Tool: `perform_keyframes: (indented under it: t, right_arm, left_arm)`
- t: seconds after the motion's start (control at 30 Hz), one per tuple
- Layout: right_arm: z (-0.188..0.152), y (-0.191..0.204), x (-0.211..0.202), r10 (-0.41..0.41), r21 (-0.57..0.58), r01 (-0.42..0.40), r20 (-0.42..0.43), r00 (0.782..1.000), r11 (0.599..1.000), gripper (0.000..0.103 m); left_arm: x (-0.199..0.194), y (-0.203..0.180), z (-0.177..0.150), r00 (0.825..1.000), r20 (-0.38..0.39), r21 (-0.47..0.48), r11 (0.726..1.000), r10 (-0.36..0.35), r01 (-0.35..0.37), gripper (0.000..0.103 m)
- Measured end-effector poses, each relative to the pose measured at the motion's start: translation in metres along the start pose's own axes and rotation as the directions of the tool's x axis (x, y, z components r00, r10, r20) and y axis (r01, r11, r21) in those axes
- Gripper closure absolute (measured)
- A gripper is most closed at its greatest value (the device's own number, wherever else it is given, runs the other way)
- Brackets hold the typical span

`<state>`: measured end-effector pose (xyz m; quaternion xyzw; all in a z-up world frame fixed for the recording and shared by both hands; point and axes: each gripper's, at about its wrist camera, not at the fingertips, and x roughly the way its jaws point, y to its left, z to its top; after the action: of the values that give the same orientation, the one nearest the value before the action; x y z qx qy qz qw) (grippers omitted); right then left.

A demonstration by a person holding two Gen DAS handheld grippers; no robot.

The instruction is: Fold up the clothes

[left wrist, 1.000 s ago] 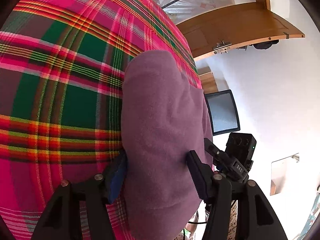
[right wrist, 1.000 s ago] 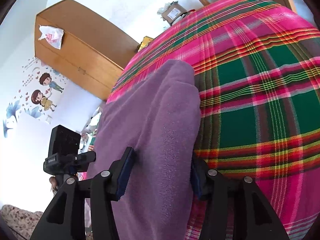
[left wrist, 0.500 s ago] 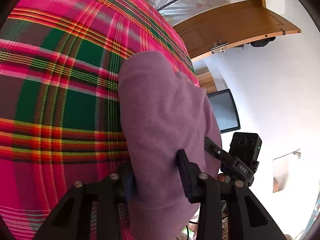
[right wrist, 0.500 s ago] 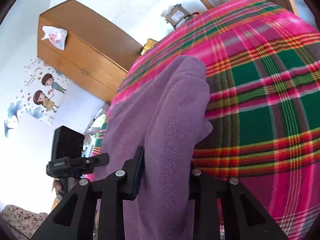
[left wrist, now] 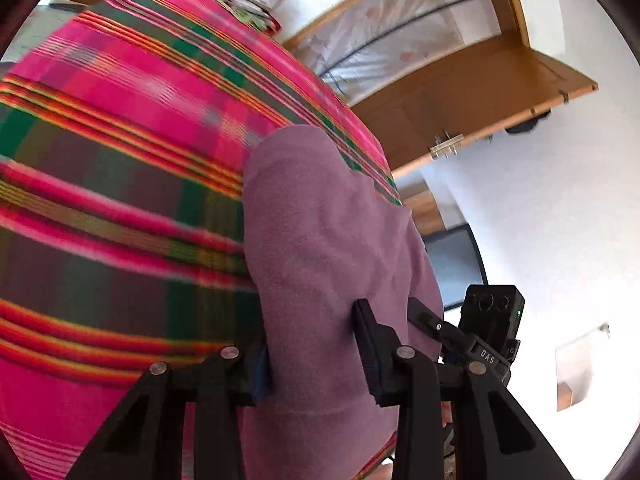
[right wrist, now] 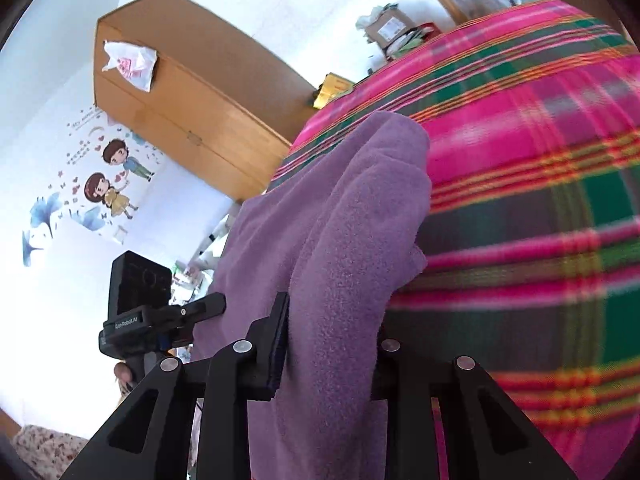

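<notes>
The garment (left wrist: 320,248) lies on the bedspread (left wrist: 120,200).

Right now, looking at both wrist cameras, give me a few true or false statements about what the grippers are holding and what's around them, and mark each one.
1. Both grippers are clamped on the same purple fleece garment. True: the left gripper and the right gripper each pinch a fold of it.
2. The garment lies over a plain white sheet. False: it lies over a pink and green plaid cover.
3. A cartoon sticker of two children is on the wall. True.
4. The left gripper is open and empty. False: it is shut on the fleece.
5. The wooden cabinet has a plastic bag on it. True.
</notes>
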<state>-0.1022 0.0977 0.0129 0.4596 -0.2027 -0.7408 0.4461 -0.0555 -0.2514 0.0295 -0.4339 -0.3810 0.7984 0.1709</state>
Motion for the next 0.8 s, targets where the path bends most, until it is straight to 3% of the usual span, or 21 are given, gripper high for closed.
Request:
perform_keyframes:
  t: [0.33,0.8]
  right_arm:
    - [0.037,0.026,0.086,0.018,-0.058,-0.021,-0.052,0.998,0.998,0.076]
    - [0.079,0.054,0.191,0.031,-0.121,-0.042,-0.090,0.995,0.992,0.076]
  left_arm:
    - [-0.039,0.039,0.045,0.990,0.094,-0.039,0.994,0.109,-0.106,0.065]
    - [-0.075,0.093,0.103,0.953,0.180,-0.121,0.967,0.245,-0.225,0.065]
